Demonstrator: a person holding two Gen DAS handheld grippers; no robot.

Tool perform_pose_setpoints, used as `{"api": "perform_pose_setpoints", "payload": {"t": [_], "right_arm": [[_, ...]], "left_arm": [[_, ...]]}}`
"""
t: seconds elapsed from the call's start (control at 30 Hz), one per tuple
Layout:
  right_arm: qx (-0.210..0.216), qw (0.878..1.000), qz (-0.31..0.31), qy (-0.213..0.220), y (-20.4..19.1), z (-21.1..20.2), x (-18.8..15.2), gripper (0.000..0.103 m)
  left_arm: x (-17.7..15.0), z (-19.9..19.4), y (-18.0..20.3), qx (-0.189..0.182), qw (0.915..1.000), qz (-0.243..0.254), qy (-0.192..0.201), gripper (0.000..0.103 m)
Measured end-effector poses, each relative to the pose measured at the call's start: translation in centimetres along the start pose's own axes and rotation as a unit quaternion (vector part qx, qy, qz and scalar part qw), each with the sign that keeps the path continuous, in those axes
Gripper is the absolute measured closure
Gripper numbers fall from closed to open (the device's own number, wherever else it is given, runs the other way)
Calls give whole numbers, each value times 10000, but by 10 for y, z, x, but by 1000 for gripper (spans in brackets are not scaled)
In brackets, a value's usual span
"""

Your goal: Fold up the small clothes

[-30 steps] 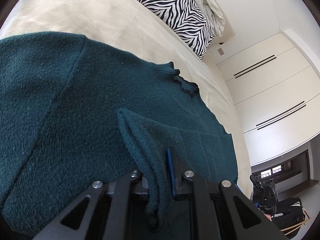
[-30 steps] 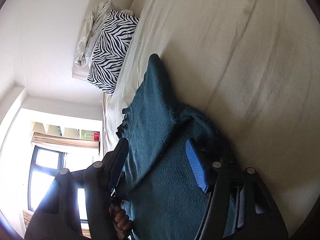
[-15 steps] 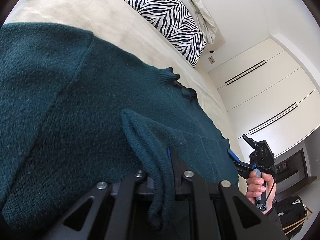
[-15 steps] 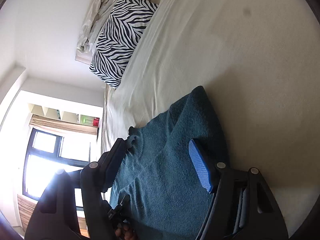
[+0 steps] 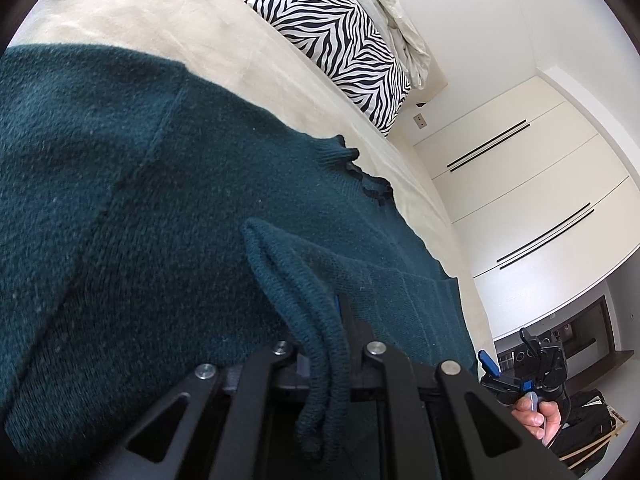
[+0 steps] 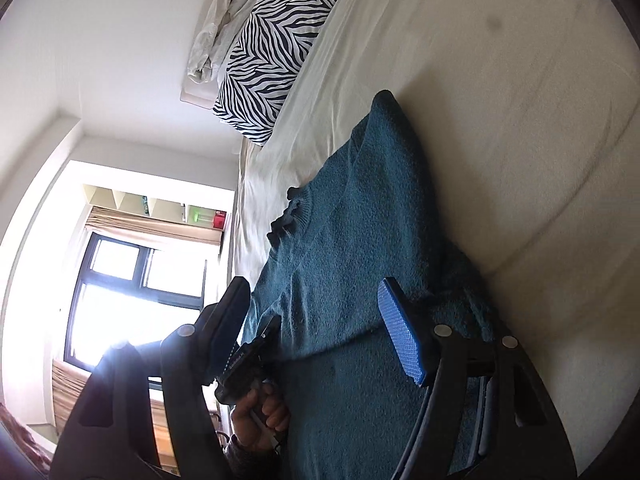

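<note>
- Where the left gripper [image 5: 320, 320] meets the cloth, its fingers are clenched on a ribbed edge of the teal sweater [image 5: 160, 208], and the knit covers one finger almost wholly, so only a thin blue strip of pad shows beside the fold.
- That pinched edge hangs down between the black linkage arms, its end lost in shadow at the bottom of the left wrist view.
- One sweater is in sight; it lies spread on the cream bed [image 6: 520, 120], ruffled collar [image 6: 286, 216] toward the head end, and the frame cuts off its lower part in both views.
- With its jaws standing apart, the right gripper [image 6: 316, 320] hovers above the sweater, grasping nothing; one blue pad faces the camera, the other finger is a dark silhouette against the bright window [image 6: 132, 280].
- One zebra-striped pillow [image 6: 268, 52] leans at the head of the bed, partly hiding crumpled pale bedding [image 6: 224, 20] behind it.
- Two hands hold the tools, each seen from the other's camera, both partly hidden.
</note>
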State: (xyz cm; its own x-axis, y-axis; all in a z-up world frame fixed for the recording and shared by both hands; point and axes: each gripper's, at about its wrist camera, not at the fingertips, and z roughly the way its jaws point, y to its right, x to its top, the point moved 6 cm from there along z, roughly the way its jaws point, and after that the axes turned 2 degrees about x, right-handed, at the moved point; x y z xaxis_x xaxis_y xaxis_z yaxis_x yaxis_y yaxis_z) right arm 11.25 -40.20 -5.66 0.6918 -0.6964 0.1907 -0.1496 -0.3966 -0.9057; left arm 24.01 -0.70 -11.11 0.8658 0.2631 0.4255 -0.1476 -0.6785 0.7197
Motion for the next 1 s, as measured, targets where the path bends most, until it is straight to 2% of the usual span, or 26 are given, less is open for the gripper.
{"api": "perform_pose_setpoints", "payload": {"t": [0.03, 0.07, 0.1, 0.13, 0.17, 0.23, 0.27, 0.3, 0.37, 0.47, 0.5, 0.57, 0.7, 0.77, 0.87, 0.93, 0.97, 1.0], "right_arm": [[-89, 9999, -46, 5, 4, 2, -4, 28], [-306, 9995, -107, -63, 12, 8, -8, 26], [-506, 9984, -164, -203, 22, 14, -14, 28], [-649, 9974, -244, -196, 23, 14, -18, 33], [-733, 9968, -289, -149, 17, 10, -22, 33], [-667, 9972, -351, 0, -1, -1, -30, 31], [-589, 9971, -482, 92, -12, -7, -35, 31], [-572, 9962, -632, 165, -23, -12, -40, 31], [-632, 9942, -851, 190, -38, -17, -54, 28], [-571, 9947, -858, 73, -49, -13, -74, 28], [-514, 9955, -801, 21, -51, -9, -81, 28], [-438, 9964, -718, -121, -53, 2, -97, 28], [-378, 9962, -689, -371, -59, 26, -129, 28], [-348, 9963, -636, -472, -60, 36, -141, 28], [-378, 9955, -641, -587, -64, 45, -156, 28], [-379, 9952, -656, -624, -67, 46, -161, 28], [-388, 9950, -670, -627, -67, 46, -162, 28], [-397, 9949, -680, -627, -68, 45, -164, 28]], "left_arm": [[-1, 0, 0, -9, 10000, -12, -1, 90], [0, -1, -1, -34, 10000, -44, -12, 90], [0, -2, -1, -93, 9999, -102, -31, 90], [1, -5, -1, -169, 9997, -180, -69, 90], [2, -9, -1, -166, 9995, -256, -123, 89], [2, -31, 2, -69, 9994, -343, -1, 68], [2, -48, 3, -105, 9990, -386, 186, 45], [3, -69, 4, -160, 9978, -462, 442, 30], [1, -117, 0, -382, 9919, -679, 1003, 19], [-8, -183, -34, -407, 9774, -1262, 1647, 19], [-13, -204, -51, -358, 9701, -1529, 1848, 19], [-23, -246, -89, -209, 9502, -2114, 2282, 20], [-50, -319, -156, -65, 8942, -3231, 3099, 20], [-59, -344, -177, -92, 8709, -3557, 3391, 24], [-64, -365, -194, -31, 8459, -3884, 3656, 28], [-68, -367, -202, 65, 8357, -4043, 3718, 33], [-68, -365, -207, 121, 8314, -4126, 3720, 39], [-70, -365, -214, 179, 8249, -4256, 3716, 49]]}}
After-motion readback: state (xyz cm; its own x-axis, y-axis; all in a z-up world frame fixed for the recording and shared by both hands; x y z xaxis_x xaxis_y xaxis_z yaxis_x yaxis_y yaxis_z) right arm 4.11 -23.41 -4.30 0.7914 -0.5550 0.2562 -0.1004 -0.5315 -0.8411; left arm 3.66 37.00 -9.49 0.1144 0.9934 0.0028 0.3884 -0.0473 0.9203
